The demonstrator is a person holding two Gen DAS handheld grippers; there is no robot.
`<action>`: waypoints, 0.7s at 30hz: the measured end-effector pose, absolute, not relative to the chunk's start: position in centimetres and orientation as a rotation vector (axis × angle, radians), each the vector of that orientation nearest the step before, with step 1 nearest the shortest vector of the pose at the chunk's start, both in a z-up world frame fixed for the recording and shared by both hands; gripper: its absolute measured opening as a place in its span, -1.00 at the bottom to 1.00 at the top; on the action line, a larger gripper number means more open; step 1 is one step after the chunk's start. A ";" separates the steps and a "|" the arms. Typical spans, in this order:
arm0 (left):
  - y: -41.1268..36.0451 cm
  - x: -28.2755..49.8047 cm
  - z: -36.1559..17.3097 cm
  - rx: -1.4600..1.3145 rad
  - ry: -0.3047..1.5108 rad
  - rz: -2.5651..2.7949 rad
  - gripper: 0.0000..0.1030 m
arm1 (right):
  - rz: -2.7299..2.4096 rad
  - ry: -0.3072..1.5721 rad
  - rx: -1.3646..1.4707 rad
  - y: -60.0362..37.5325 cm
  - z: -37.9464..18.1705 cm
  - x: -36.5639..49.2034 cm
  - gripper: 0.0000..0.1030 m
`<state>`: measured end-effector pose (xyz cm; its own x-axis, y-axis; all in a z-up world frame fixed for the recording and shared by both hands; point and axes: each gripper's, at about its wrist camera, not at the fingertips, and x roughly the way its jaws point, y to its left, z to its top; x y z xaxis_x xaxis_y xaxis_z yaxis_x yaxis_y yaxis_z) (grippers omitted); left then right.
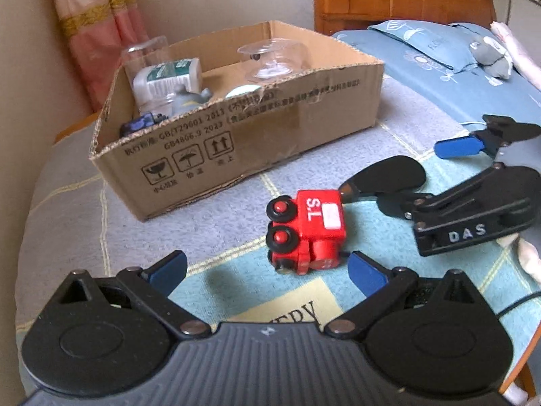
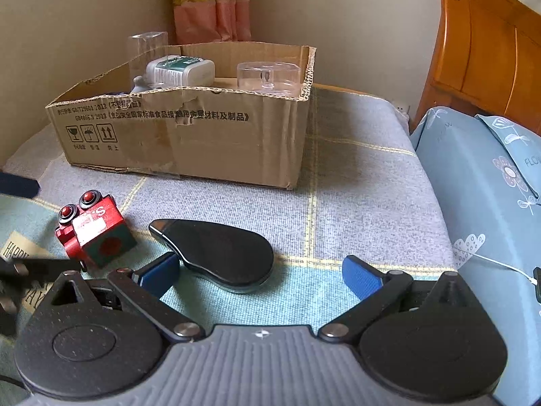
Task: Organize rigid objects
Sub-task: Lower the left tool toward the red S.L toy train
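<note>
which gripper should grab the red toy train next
Left. The left gripper is open with the red toy train just ahead between its fingers; the right gripper faces the black teardrop-shaped object instead.

Left gripper (image 1: 267,265): fingers (image 1: 367,275) spread wide, nothing held between them, pointed forward and low. Right gripper (image 2: 260,274): fingers (image 2: 360,279) likewise spread wide, nothing gripped; seen from the left wrist view at right, angled leftward, blue pads apart.
</note>
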<state>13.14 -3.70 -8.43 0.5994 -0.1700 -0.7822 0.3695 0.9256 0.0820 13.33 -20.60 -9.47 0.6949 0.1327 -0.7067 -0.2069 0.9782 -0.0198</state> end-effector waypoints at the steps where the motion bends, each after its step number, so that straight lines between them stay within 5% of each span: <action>1: -3.6 13.4 -8.6 0.242 0.883 -0.304 0.96 | 0.191 0.779 -0.101 -20.6 -9.5 13.3 1.00; 21: 2.0 15.0 -7.4 0.114 0.917 -0.148 0.96 | 0.190 0.770 -0.101 -20.7 -9.5 13.1 1.00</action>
<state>15.02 2.02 -7.36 0.5993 -0.0789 -0.7966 0.1762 0.9837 0.0351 13.14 -20.65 -9.50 0.7019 0.1337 -0.6996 -0.2077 0.9780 -0.0214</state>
